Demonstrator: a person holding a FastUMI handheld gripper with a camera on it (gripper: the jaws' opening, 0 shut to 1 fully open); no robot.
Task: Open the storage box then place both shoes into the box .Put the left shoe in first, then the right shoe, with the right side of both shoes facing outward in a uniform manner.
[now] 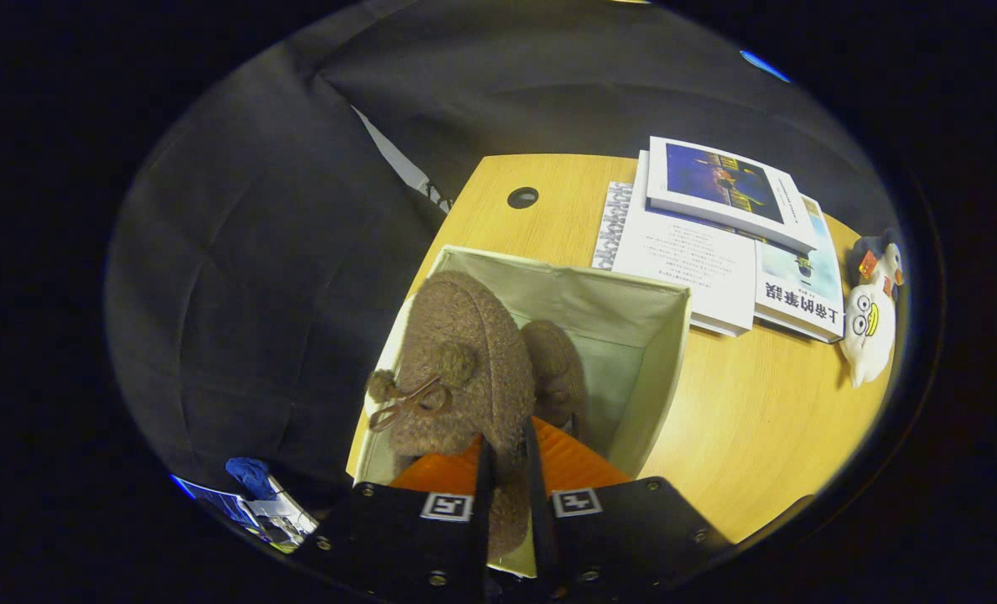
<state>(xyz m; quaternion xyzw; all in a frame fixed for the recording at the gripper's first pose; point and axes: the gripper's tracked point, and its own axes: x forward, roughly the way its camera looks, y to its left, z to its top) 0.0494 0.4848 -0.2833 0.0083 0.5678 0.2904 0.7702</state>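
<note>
A brown fuzzy shoe (460, 369) with pom-pom laces hangs toe-up over the open white fabric storage box (657, 352), its heel edge pinched between my gripper (508, 457) fingers. My gripper is shut on that shoe's rim. A second brown fuzzy shoe (558, 369) lies inside the box, just beyond the held one and lower down. The box stands on the wooden table (758, 419) at its near left corner, with its top open.
A stack of books and papers (716, 243) lies on the table beyond the box. A white plush toy (871, 315) sits further out past the books. A round cable hole (522, 197) is in the table's far end. Black cloth hangs beside the table.
</note>
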